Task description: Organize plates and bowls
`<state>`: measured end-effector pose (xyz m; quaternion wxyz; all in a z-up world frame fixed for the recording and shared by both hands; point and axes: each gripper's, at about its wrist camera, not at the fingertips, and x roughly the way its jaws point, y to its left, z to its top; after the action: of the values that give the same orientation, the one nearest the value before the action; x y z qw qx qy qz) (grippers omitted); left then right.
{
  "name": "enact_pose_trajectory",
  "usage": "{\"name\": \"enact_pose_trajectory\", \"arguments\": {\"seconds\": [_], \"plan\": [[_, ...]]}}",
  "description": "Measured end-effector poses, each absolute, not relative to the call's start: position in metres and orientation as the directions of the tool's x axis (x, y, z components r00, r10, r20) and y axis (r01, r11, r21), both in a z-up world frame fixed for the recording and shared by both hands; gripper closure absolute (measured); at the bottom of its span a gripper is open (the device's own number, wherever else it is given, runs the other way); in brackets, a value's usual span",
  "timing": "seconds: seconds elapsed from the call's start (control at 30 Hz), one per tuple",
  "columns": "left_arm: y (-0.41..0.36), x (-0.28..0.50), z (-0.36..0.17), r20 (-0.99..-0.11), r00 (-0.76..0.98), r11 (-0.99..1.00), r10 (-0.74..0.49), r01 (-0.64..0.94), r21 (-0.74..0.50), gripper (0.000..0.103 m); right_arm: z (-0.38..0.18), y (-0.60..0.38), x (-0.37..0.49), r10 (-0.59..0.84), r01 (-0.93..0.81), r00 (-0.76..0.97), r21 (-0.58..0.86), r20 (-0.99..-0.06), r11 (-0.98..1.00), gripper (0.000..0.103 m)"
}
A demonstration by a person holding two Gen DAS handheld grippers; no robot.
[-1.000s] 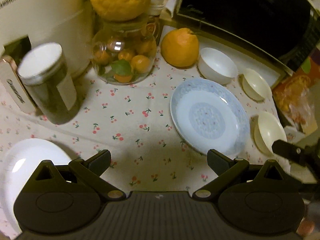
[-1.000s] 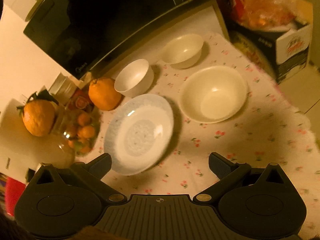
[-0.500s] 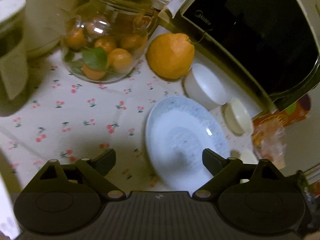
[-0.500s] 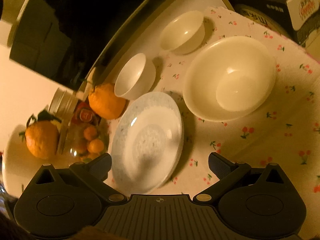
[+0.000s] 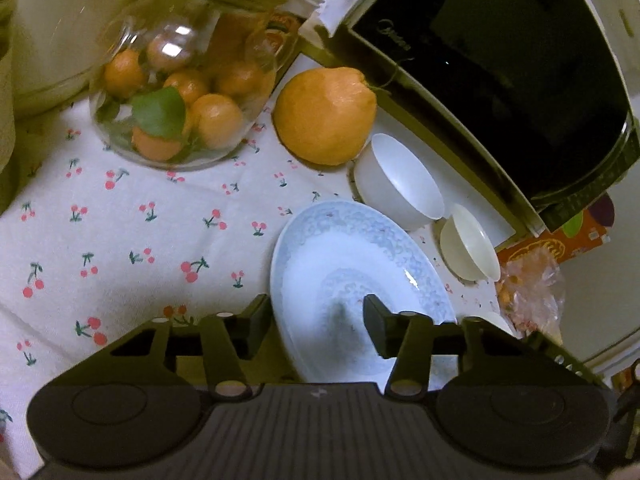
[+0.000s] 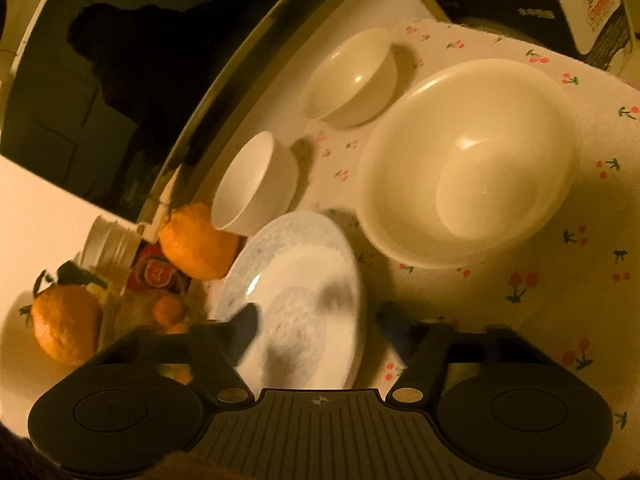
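Note:
A pale blue patterned plate (image 5: 344, 264) (image 6: 296, 272) lies on the cherry-print cloth. My left gripper (image 5: 316, 324) straddles its left rim, one finger outside on the cloth and one over the plate. My right gripper (image 6: 318, 326) straddles the opposite rim the same way. Both pairs of jaws are closing with the rim between them, and I see no pad pressing on it. Behind the plate stand a white bowl (image 5: 400, 184) (image 6: 256, 184) and a small cream bowl (image 5: 468, 244) (image 6: 352, 80). A large cream bowl (image 6: 468, 160) sits to the right.
A big orange (image 5: 324, 116) and a glass jar of small oranges (image 5: 180, 100) stand at the back left. A black-fronted microwave (image 5: 500, 80) runs along the back. A printed box (image 6: 592, 8) sits at the far right corner.
Both grippers have come down close over the blue plate. Their jaws have narrowed from wide open, so each pair now has a plate rim between its fingers.

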<state>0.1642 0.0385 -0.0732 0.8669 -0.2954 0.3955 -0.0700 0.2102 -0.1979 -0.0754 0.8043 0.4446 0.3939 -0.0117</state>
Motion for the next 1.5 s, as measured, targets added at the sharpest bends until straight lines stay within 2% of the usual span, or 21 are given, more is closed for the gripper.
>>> {"name": "enact_pose_trajectory", "arguments": {"seconds": [0.1,0.27,0.4,0.5,1.07,1.5], "plan": [[0.041,0.164,-0.077,-0.641,0.677,0.801,-0.362,-0.126,-0.585,0.066,-0.082,-0.199,0.21,0.322,0.388,0.7,0.718,-0.638,0.578,0.067],[0.041,0.163,-0.079,-0.646,0.678,0.81,-0.35,-0.128,-0.572,0.075,-0.084,-0.197,0.21,0.302,0.394,0.712,0.716,-0.634,0.576,0.07],[0.046,0.163,-0.082,-0.653,0.674,0.8,-0.345,-0.153,-0.58,0.086,-0.087,-0.2,0.208,0.286,0.411,0.712,0.71,-0.642,0.572,0.084],[0.045,0.161,-0.08,-0.654,0.675,0.809,-0.341,-0.144,-0.57,0.087,-0.087,-0.2,0.206,0.278,0.411,0.707,0.699,-0.65,0.585,0.089],[0.029,0.138,-0.059,-0.681,0.643,0.899,-0.349,0.024,-0.438,0.084,-0.056,-0.202,0.179,0.258,0.418,0.687,0.66,-0.679,0.624,0.089],[0.029,0.117,-0.055,-0.734,0.585,0.931,-0.345,0.117,-0.345,0.084,-0.045,-0.199,0.147,0.308,0.43,0.625,0.645,-0.718,0.631,0.088]]}}
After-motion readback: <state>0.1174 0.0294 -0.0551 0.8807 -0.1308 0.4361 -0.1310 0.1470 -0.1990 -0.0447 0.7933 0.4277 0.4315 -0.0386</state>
